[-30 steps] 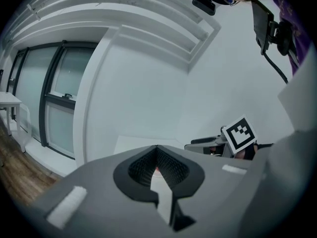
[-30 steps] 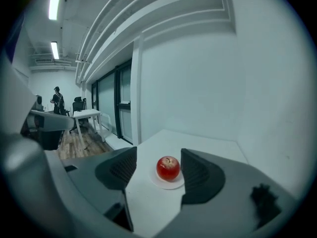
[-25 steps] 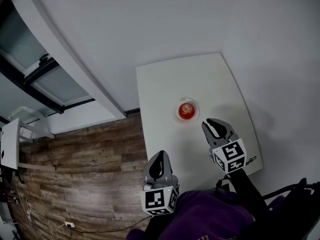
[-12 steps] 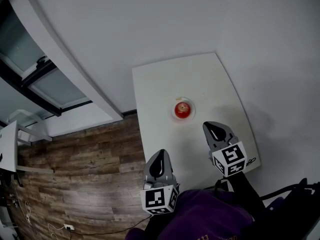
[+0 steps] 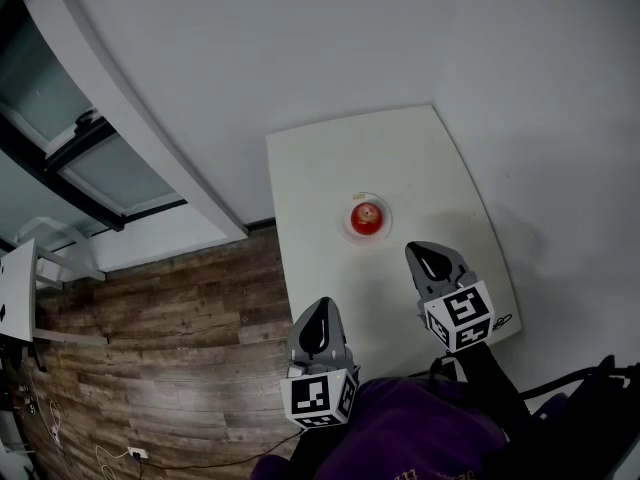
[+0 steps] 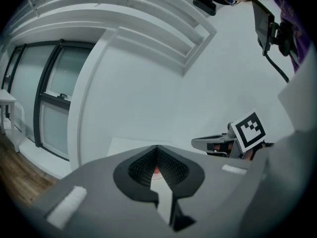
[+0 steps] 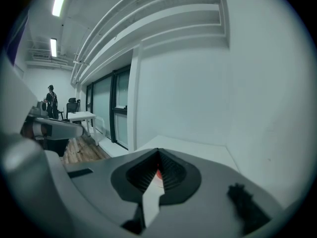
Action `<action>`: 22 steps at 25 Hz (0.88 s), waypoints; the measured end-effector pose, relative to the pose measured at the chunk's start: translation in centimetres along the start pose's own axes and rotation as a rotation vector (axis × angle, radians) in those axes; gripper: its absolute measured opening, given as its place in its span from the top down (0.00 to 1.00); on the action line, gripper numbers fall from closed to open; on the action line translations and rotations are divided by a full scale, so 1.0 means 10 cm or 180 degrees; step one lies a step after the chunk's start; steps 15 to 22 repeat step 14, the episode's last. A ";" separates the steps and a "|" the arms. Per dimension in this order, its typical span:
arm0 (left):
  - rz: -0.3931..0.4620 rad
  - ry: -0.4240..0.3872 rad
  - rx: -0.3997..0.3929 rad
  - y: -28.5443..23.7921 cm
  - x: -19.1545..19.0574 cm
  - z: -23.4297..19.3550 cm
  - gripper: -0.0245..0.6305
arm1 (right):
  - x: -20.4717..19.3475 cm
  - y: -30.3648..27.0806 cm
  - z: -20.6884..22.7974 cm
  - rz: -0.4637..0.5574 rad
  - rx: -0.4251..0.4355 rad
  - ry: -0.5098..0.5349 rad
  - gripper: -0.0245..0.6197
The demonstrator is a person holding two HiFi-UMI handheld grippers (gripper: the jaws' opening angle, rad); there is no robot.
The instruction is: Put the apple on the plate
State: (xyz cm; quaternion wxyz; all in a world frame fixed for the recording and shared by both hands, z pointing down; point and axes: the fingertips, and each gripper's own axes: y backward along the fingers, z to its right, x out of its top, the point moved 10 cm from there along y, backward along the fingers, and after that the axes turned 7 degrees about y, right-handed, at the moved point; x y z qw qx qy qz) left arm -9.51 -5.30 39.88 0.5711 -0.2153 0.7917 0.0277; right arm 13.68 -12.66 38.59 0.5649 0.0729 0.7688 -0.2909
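Observation:
A red apple [image 5: 367,215] sits on a small white plate [image 5: 386,230] near the middle of the white table [image 5: 400,153]. My right gripper [image 5: 428,250] hovers just short of the plate on its right side, shut and empty. My left gripper [image 5: 320,306] is shut and empty too, over the table's near left edge and farther from the plate. In the left gripper view a sliver of the apple [image 6: 156,170] shows through the closed jaws, with the right gripper [image 6: 195,144] off to the right. The right gripper view shows the apple [image 7: 158,174] the same way.
The table stands against a plain white wall. Wooden floor [image 5: 170,348] lies to its left, with glass partitions [image 5: 110,163] beyond. A thin cable [image 5: 500,320] lies at the table's near right corner. A white desk [image 7: 81,116] and a distant person [image 7: 51,100] stand far off.
The right gripper's jaws, slightly apart a second ago, have closed with nothing between them. The apple stays on the plate; the left gripper has not moved.

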 end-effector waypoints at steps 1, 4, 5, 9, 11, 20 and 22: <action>0.0002 0.0000 0.0001 0.00 0.00 0.00 0.95 | 0.00 0.00 0.00 -0.0003 0.0006 -0.0001 0.95; 0.0010 0.0005 0.0001 0.01 0.00 0.00 0.95 | 0.00 -0.01 -0.02 -0.0015 0.0022 0.0002 0.95; 0.0012 0.0006 0.0002 0.01 0.00 0.00 0.95 | 0.00 -0.01 -0.02 -0.0016 0.0026 0.0001 0.95; 0.0016 0.0006 0.0005 0.02 0.00 0.00 0.95 | 0.01 0.00 -0.03 -0.0019 0.0032 0.0005 0.95; 0.0022 0.0007 0.0006 0.03 0.00 0.01 0.95 | 0.01 0.00 -0.03 -0.0020 0.0036 0.0010 0.95; 0.0022 0.0011 0.0006 0.02 -0.01 0.02 0.95 | 0.00 0.01 -0.02 -0.0026 0.0042 0.0017 0.95; 0.0022 0.0011 0.0006 0.02 -0.01 0.02 0.95 | 0.00 0.01 -0.02 -0.0026 0.0042 0.0017 0.95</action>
